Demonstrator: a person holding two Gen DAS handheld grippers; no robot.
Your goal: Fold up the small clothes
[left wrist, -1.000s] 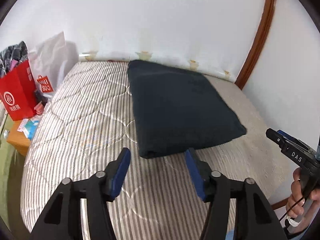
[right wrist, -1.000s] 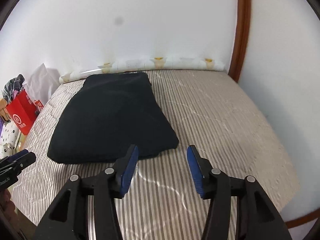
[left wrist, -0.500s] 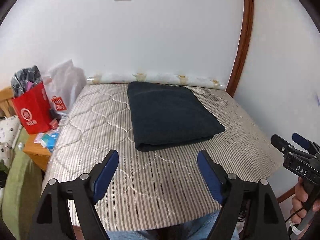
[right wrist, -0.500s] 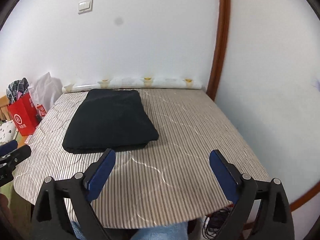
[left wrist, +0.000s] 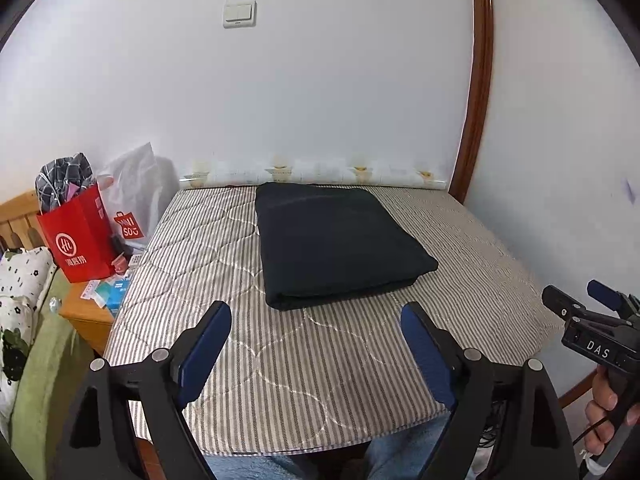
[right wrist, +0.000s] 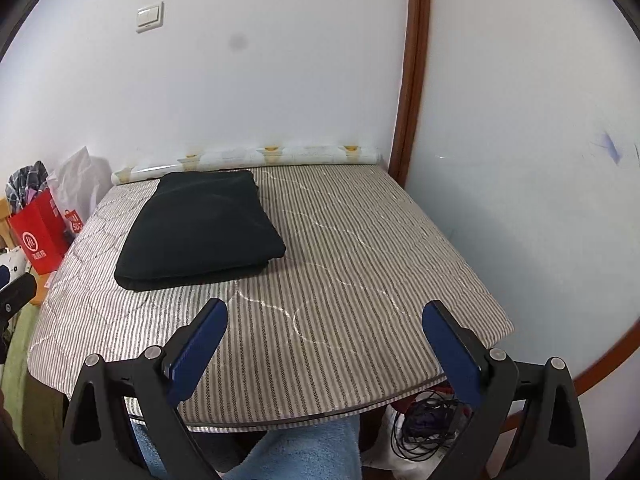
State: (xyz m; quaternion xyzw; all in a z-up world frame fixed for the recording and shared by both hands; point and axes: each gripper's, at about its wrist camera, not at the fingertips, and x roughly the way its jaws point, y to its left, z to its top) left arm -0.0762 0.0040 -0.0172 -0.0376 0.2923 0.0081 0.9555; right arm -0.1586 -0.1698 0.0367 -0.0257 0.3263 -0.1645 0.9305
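Observation:
A dark folded garment (left wrist: 340,244) lies flat as a neat rectangle at the far middle of the striped quilted table top (left wrist: 200,260). In the right wrist view the garment (right wrist: 200,224) sits at the far left of the table top (right wrist: 380,260). My left gripper (left wrist: 316,312) hovers over the near edge, well short of the garment; its jaws are opening with nothing between them. My right gripper (right wrist: 326,306) stands wide open and empty over the near right part of the table. It also shows at the right edge of the left view as the right gripper (left wrist: 572,290), held by a hand.
A red paper bag (left wrist: 78,236) and a white plastic bag (left wrist: 136,196) stand on a wooden stand (left wrist: 86,312) left of the table. White walls with a brown wooden trim (left wrist: 476,100) close the back and right. Cables (right wrist: 424,420) lie under the table; jeans-clad legs (right wrist: 304,452) are below.
Both grippers have pulled back and up from the garment's near edge, so it now looks smaller and farther. Both sets of jaws have spread from half shut to wide.

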